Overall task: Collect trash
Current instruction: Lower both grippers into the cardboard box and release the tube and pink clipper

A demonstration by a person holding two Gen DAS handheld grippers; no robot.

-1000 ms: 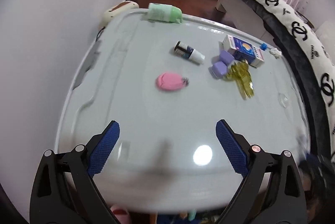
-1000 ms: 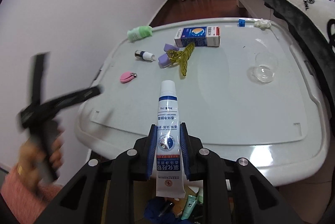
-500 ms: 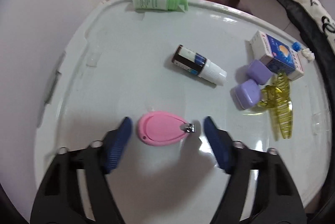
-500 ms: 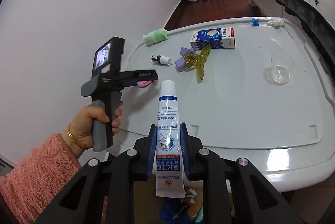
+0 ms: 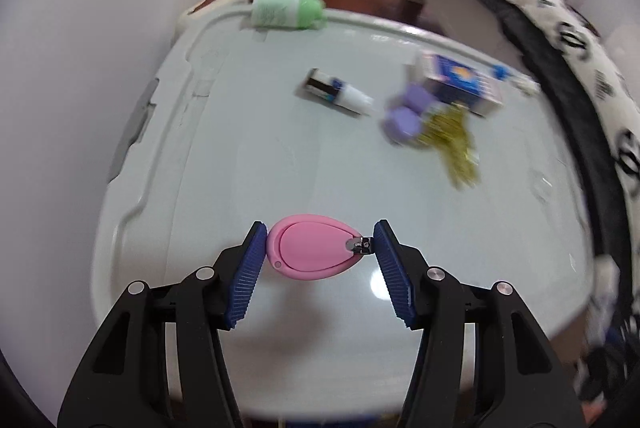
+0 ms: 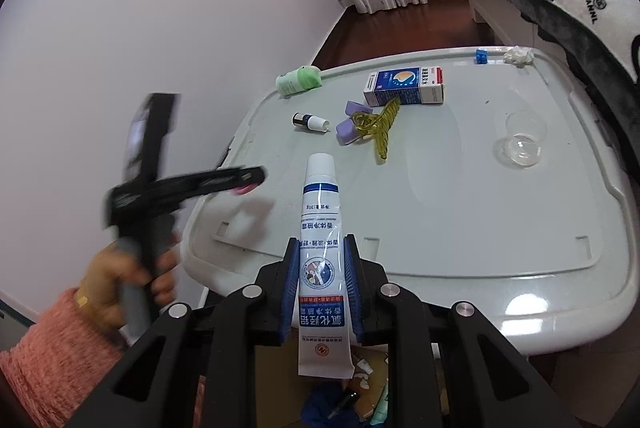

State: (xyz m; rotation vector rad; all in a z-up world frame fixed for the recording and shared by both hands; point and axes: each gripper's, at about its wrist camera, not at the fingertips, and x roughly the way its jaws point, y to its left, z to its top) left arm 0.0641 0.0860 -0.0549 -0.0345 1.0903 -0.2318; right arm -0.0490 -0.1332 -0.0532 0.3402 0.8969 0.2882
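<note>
My left gripper [image 5: 320, 240] is shut on a pink teardrop nail clipper [image 5: 316, 252], one pad at each end, held above the white table [image 5: 248, 147]. In the right wrist view the left gripper [image 6: 248, 179] is blurred at the table's left edge, with a bit of pink showing. My right gripper [image 6: 322, 284] is shut on a white and blue tube [image 6: 322, 252], held upright in front of the table's near edge.
On the table lie a green bottle [image 6: 299, 80], a small dropper bottle [image 6: 310, 121], two purple boxes [image 6: 350, 125], a yellow hair claw [image 6: 378, 127], a blue and white carton [image 6: 404, 85], a clear cup [image 6: 522, 141] and a crumpled tissue [image 6: 518, 56]. A box of trash [image 6: 360, 384] sits below.
My left gripper closed on the pink nail clipper and lifted it back toward the table's near left side. The right gripper kept holding the tube.
</note>
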